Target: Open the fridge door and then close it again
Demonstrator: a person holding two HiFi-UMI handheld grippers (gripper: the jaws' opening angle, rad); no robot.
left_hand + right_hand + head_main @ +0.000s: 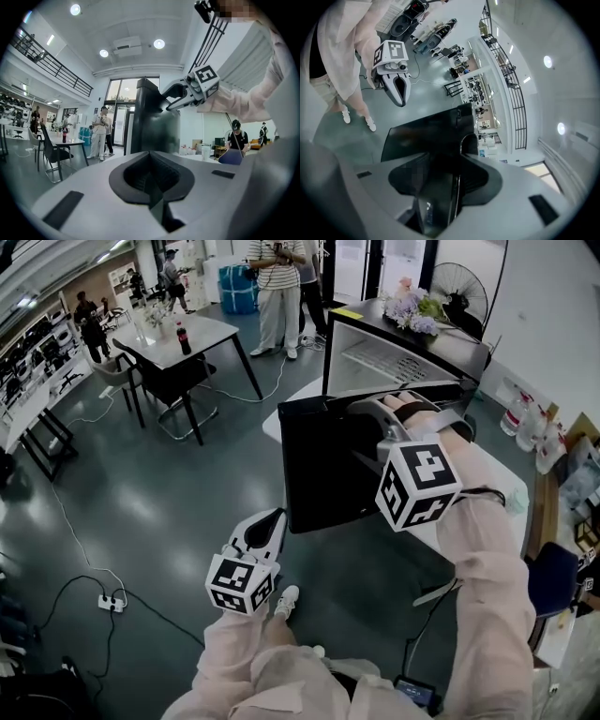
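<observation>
A small black fridge (412,348) stands on a white table (278,418), with its inside shelves showing. Its black door (328,465) is swung wide open toward me. My right gripper (364,411) sits on the door's top edge, one jaw on each side, shut on it. In the right gripper view the door (426,136) runs in between the jaws of the right gripper (450,159) and fills the gap. My left gripper (277,518) hangs low and to the left of the door, away from it, shut and holding nothing. From the left gripper view the right gripper (169,101) shows at the door's top corner.
Flowers (414,310) sit on top of the fridge, with a fan (461,287) behind. A table with a cola bottle (184,337) and chairs stands at the far left; people (278,287) stand beyond. A power strip (110,601) and cables lie on the floor at the left.
</observation>
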